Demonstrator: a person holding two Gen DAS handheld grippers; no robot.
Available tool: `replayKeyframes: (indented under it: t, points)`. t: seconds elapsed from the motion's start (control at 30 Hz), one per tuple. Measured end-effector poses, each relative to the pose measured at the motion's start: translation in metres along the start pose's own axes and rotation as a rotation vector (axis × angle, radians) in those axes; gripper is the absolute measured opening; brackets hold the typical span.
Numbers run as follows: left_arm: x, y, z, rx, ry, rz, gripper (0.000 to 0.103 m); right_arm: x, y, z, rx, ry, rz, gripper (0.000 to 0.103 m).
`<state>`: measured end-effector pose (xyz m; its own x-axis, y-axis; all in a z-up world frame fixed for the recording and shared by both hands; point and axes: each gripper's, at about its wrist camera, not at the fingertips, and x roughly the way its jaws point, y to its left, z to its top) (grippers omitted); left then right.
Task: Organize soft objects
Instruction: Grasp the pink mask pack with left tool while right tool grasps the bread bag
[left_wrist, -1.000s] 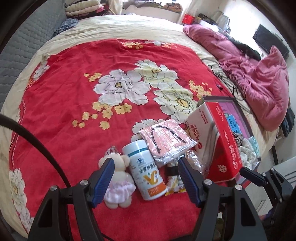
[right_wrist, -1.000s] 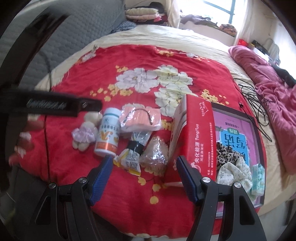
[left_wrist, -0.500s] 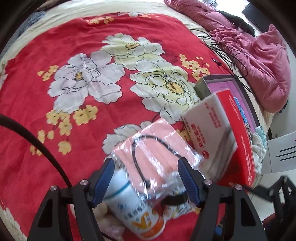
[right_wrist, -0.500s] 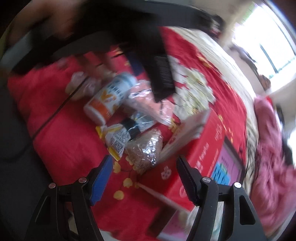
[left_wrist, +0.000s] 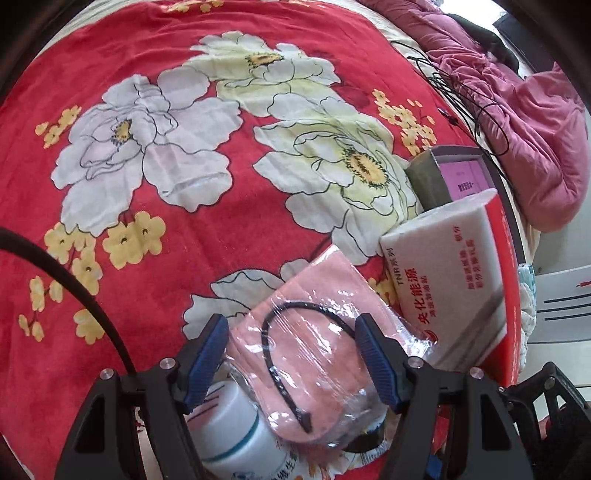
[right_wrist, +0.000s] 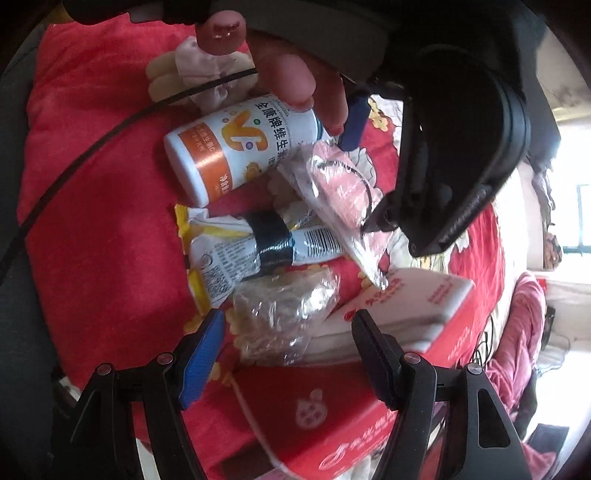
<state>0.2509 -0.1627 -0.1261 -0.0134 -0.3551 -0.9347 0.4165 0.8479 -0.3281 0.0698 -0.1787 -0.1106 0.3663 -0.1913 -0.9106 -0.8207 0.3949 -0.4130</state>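
Currently, the left claw (left_wrist: 291, 356) is straddling the pink wrapped mask pack (left_wrist: 314, 354) on the bed (left_wrist: 229, 155) with jaws apart, grasp step pending closure, while the right claw (right_wrist: 284, 358), likewise spread, is hovering empty over the clear crinkled bag (right_wrist: 284, 317).

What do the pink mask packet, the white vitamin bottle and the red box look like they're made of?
Pink mask packet: soft fabric in clear glossy film, judging by crinkles and glare. White vitamin bottle: smooth rigid plastic, probably, with a printed label. Red box: printed cardboard, by its flat folded panels.
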Motion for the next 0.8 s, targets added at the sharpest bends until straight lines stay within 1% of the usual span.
replayKeyframes:
  t: [0.1,0.23,0.33,0.37,0.43,0.5,0.57,0.63,0.67,0.7,0.73,0.8]
  points:
    - [0.009,0.002,0.002,-0.004,0.024,-0.01,0.071,0.008,0.0,0.002,-0.035,0.026,-0.014,0.072]
    - [0.014,0.005,0.005,-0.016,0.039,-0.037,0.077,0.02,-0.001,0.004,-0.076,0.064,-0.038,0.072]
    - [0.018,0.007,0.008,-0.037,0.045,-0.066,0.082,0.026,0.002,0.003,-0.097,0.069,-0.043,0.071]
    - [0.019,0.006,0.008,-0.036,0.048,-0.069,0.083,0.028,0.001,0.004,-0.101,0.068,-0.045,0.07]
    - [0.019,0.004,0.007,-0.024,0.05,-0.057,0.083,0.033,0.0,0.006,-0.089,0.074,-0.031,0.059]
    - [0.019,0.001,0.006,-0.009,0.048,-0.038,0.081,0.036,-0.002,0.008,-0.078,0.076,-0.033,0.058]
    - [0.018,-0.002,0.006,0.008,0.041,0.001,0.07,0.037,-0.004,0.007,-0.069,0.072,-0.035,0.056]
    - [0.015,0.0,0.006,-0.001,0.03,0.01,0.05,0.036,-0.006,0.005,-0.049,0.064,-0.032,0.054]
    - [0.012,0.003,0.007,-0.011,0.025,0.011,0.043,0.035,-0.008,0.003,-0.035,0.059,-0.028,0.053]
    - [0.009,0.006,0.007,-0.02,0.018,0.004,0.026,0.034,-0.011,0.002,-0.023,0.053,-0.025,0.053]
    - [0.006,0.01,0.008,-0.034,0.01,-0.018,0.016,0.034,-0.016,0.002,-0.01,0.047,-0.021,0.052]
    - [0.002,0.013,0.008,-0.048,0.006,-0.04,0.015,0.032,-0.02,0.0,0.019,0.031,-0.015,0.051]
